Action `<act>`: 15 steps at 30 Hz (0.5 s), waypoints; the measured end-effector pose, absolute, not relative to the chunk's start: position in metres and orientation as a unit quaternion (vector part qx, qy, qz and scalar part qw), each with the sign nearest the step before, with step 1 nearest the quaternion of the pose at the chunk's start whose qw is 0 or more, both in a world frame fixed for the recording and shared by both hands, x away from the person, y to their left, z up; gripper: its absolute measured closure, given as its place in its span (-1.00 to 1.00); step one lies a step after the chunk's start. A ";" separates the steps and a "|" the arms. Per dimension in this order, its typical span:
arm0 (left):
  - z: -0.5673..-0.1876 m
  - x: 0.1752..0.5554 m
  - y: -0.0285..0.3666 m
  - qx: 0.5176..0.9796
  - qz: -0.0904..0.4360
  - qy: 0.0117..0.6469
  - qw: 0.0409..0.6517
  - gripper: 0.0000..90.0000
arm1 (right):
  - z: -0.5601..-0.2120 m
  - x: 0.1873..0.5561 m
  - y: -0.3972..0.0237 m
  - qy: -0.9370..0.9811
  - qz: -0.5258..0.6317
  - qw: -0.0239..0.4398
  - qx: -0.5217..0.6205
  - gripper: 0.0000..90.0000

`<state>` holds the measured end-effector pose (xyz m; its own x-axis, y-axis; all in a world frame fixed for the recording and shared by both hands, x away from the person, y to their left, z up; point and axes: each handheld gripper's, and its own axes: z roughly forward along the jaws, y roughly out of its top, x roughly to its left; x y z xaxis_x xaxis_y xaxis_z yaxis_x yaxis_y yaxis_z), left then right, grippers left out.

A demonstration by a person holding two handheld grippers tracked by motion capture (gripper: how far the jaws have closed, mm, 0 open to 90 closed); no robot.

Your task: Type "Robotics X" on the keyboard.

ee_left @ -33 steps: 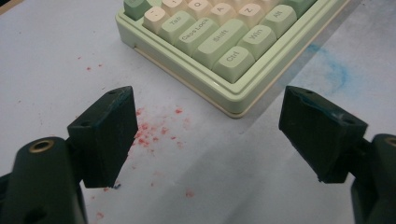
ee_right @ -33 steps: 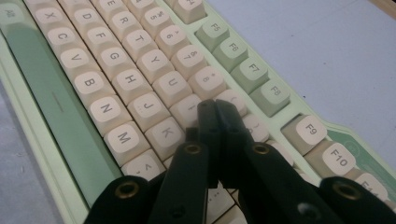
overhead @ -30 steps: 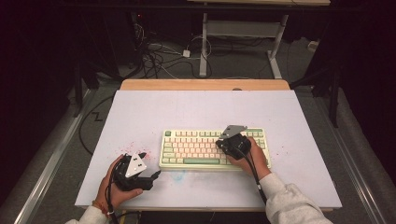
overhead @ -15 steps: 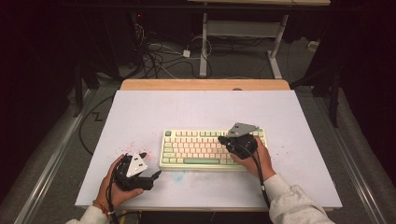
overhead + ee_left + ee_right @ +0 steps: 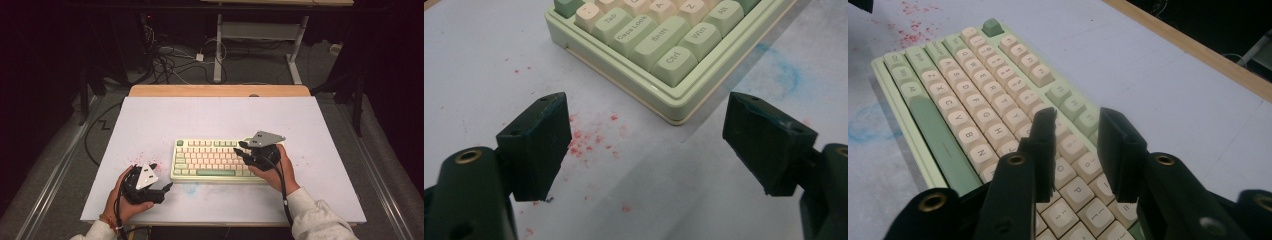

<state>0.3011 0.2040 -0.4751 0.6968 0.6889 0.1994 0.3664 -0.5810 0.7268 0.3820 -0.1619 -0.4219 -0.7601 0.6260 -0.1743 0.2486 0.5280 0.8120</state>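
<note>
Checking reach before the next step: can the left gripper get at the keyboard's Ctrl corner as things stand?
Probably yes. The left gripper has its jaws wide open and aimed at the keyboard corner by the Ctrl key; bare table lies between, nothing in the way.

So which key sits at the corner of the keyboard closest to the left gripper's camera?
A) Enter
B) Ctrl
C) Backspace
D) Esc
B: in the left gripper view the keyboard shows a green Ctrl key at its near corner, with Shift just behind it, in front of the left gripper and its wide-open jaws.
</note>
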 end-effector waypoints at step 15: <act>-0.475 0.301 0.203 0.858 0.237 0.308 0.337 -0.59 | -0.414 0.370 -0.169 0.824 0.423 0.266 0.266 -0.27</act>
